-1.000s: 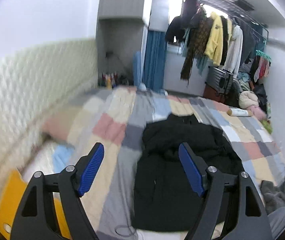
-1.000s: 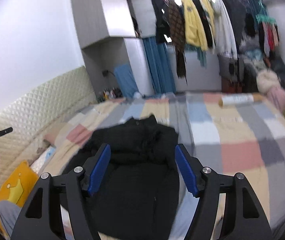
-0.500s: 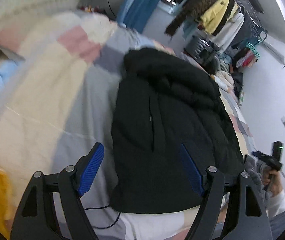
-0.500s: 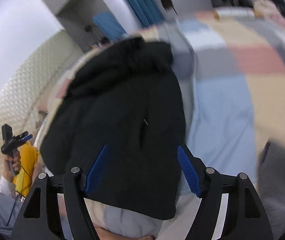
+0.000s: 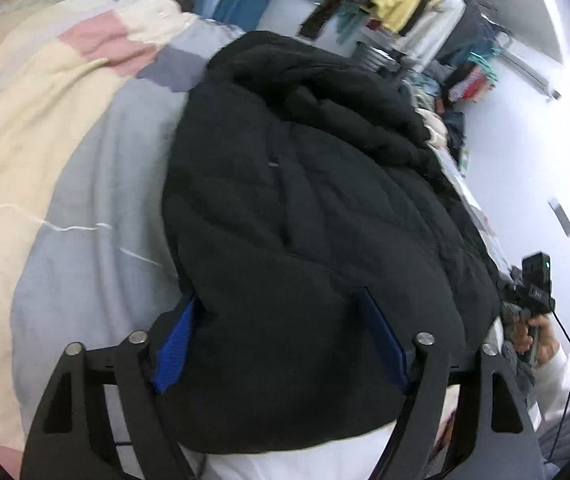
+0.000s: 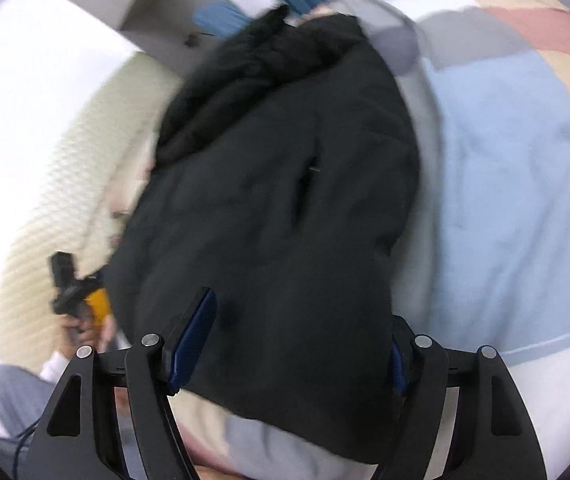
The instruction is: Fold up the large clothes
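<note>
A black padded jacket (image 5: 305, 208) lies lengthwise on the bed's patchwork quilt (image 5: 65, 152), its hood or collar bunched at the far end and its hem at the near edge of the bed, closest to both cameras. The left hand-held gripper (image 5: 281, 340) is spread wide with its blue pads (image 5: 173, 348) set on either side of the hem's left portion; the cloth bulges between the fingers but nothing is pinched. The right hand-held gripper (image 6: 289, 344) is likewise wide open, straddling the hem's right portion, one blue pad (image 6: 193, 336) lying over the dark fabric and the other mostly hidden behind the jacket's edge. This looks like the approach to a first grasp, both tools lined up at the bottom hem. The next move likely calls for closing each pair of fingers on a firm bite of the thick, puffy hem, gathering both layers, before lifting the near end toward the collar to fold it over.
</note>
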### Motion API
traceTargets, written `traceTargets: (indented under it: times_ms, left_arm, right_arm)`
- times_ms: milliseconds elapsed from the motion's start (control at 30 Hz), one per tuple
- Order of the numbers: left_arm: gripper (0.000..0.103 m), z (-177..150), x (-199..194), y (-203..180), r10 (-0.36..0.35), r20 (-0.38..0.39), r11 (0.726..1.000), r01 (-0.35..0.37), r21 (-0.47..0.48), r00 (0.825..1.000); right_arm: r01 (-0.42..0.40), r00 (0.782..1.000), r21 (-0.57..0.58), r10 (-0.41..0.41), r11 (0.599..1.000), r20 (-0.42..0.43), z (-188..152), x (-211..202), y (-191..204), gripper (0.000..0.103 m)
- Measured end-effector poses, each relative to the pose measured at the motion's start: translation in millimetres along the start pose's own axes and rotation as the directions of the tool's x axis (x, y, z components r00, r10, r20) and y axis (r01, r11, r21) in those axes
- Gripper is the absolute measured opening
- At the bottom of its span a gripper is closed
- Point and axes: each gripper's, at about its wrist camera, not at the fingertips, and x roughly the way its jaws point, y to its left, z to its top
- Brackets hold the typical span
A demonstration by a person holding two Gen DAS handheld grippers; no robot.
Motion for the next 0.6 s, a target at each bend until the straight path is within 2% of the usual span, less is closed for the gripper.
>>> traceTargets:
  times_ms: [67, 133, 233, 300, 333, 400, 467, 533, 600]
  left_arm:
    - [0.071, 0.6, -5.9, -3.5, -0.055, 0.012, 0.998, 0.055, 0.010, 0.998]
    - [0.071, 0.4, -10.2, -3.4, -0.101, 0.019, 0.995, 0.101, 0.003, 0.995]
    - [0.071, -1.1, -1.9, 6.3, -0.034, -0.026, 0.999, 0.033, -0.023, 0.999]
    - [0.072, -3.5, 5.1, 14.2, 0.036, -0.060, 0.998, -0.038, -0.040, 0.998]
    - [0.074, -4.1, 7.4, 17.3, 0.045, -0.070, 0.998, -0.049, -0.049, 0.997]
    - [0.090, -6.5, 12.2, 27.6, 0.079, -0.086, 0.992, -0.087, -0.093, 0.993]
    - [0.090, -11.1, 15.6, 32.2, 0.050, -0.089, 0.990, -0.061, -0.124, 0.995]
    - [0.089, -17.2, 18.2, 30.4, 0.014, -0.087, 0.991, -0.025, -0.132, 0.996]
    - [0.085, -21.7, 19.0, 18.4, -0.025, -0.083, 0.995, 0.017, -0.095, 0.996]
  right_arm:
    - [-0.052, 0.998, -0.026, 0.053, 0.998, 0.030, -0.5, -9.4, 3.9, 0.073]
    - [-0.068, 0.997, -0.015, 0.069, 0.998, 0.039, 0.4, -11.1, 1.0, 0.073]
    - [-0.033, 0.999, -0.010, 0.033, 0.999, 0.013, -0.9, -1.9, -1.4, 0.073]
    - [0.016, 1.000, -0.042, -0.017, 0.999, -0.015, -3.1, 4.3, -1.8, 0.073]
    - [0.050, 0.998, -0.056, -0.052, 0.997, -0.035, -4.2, 8.6, -2.4, 0.073]
    - [0.116, 0.991, -0.075, -0.121, 0.990, -0.064, -8.4, 13.0, -5.1, 0.077]
    - [0.116, 0.989, -0.061, -0.121, 0.991, -0.087, -12.7, 18.0, -9.1, 0.082]
    - [0.084, 0.990, -0.045, -0.088, 0.995, -0.108, -16.4, 22.3, -10.2, 0.082]
    - [0.041, 0.992, -0.050, -0.046, 0.998, -0.113, -18.2, 23.8, -4.9, 0.082]
